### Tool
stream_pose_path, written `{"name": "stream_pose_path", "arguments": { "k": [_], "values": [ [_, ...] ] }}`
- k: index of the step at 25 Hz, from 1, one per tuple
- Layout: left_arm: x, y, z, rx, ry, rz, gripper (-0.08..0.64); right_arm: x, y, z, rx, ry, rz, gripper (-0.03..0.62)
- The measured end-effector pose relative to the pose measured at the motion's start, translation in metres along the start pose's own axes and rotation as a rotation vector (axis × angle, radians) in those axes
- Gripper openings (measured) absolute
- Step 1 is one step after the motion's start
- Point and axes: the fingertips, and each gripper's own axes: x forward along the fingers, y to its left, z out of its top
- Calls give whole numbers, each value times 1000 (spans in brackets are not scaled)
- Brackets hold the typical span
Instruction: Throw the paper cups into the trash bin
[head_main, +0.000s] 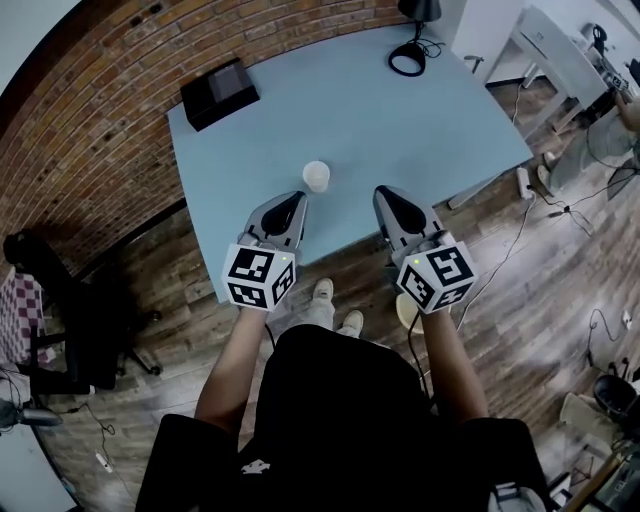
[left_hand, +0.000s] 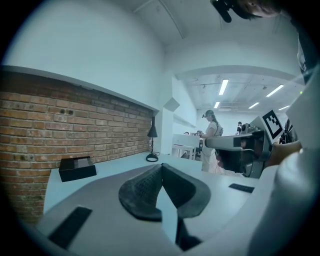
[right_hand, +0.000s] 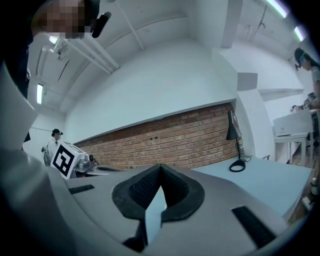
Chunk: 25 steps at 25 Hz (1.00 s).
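A white paper cup (head_main: 316, 176) stands upright on the light blue table (head_main: 400, 120), near its front edge. My left gripper (head_main: 296, 200) is just in front of the cup and a little to its left, jaws shut with nothing between them. My right gripper (head_main: 384, 195) is to the cup's right, also shut and empty. In the left gripper view the closed pads (left_hand: 161, 170) point across the table; the cup is hidden there. The right gripper view shows its closed pads (right_hand: 160, 172) aimed toward the brick wall. No trash bin is in sight.
A black box (head_main: 219, 93) lies at the table's far left corner, and a black desk lamp (head_main: 412, 40) stands at the far edge. A dark office chair (head_main: 70, 310) is on the wood floor at the left. A white desk (head_main: 565, 55) stands far right. Cables trail on the floor.
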Motion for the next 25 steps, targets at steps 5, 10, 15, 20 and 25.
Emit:
{"name": "stream_pose_path", "arguments": {
  "k": [5,10,15,20,25],
  "values": [
    [18,12,-3,7,15,-34,9,20,-4,-2,-5,15,-11,5],
    [38,31,-15,38,58,-72,9,45,-8,-6,-1,31,-33,5],
    [62,44,-34,69,120,-126,9,59,-22,-11,9,46,-89,5],
    [85,46,-66,91,213,-209,9,68,-36,-21,26,75,-142,5],
    [104,50,-93,104,302,-258,13,78,-44,-30,40,103,-182,5]
  ]
}}
